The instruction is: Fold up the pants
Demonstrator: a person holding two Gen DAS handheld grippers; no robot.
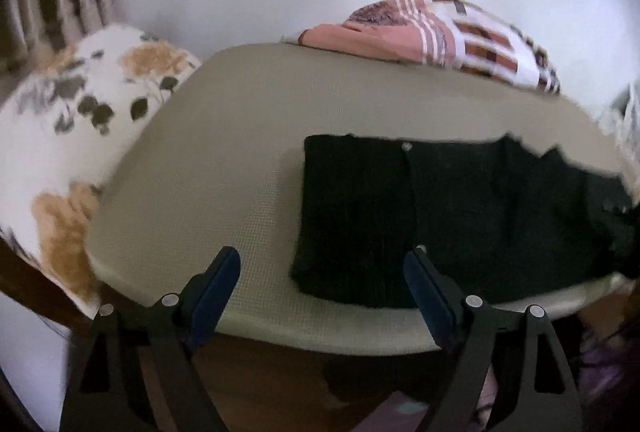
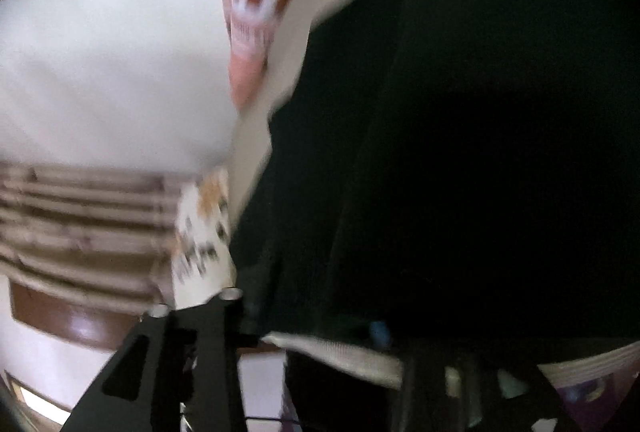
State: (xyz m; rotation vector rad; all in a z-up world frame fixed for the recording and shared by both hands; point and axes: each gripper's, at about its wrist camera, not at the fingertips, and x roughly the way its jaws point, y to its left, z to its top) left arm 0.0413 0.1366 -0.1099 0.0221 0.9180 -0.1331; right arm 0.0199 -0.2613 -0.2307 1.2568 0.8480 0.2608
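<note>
Black pants (image 1: 440, 208) lie flat on a beige table (image 1: 224, 160), waistband to the left with a small metal button at its far edge. They run off to the right. My left gripper (image 1: 322, 286) is open and empty, hovering at the table's near edge with its right finger over the pants' near left corner. In the right wrist view, which is blurred, the black pants (image 2: 460, 152) fill most of the frame very close up. The right gripper's left finger (image 2: 224, 316) shows at the fabric's edge; its tips are hidden in the dark cloth.
A floral cushion (image 1: 68, 136) lies left of the table. A pink and white patterned cloth (image 1: 448, 32) lies at the table's far edge. A white wall stands behind. Brown floor shows below the near edge.
</note>
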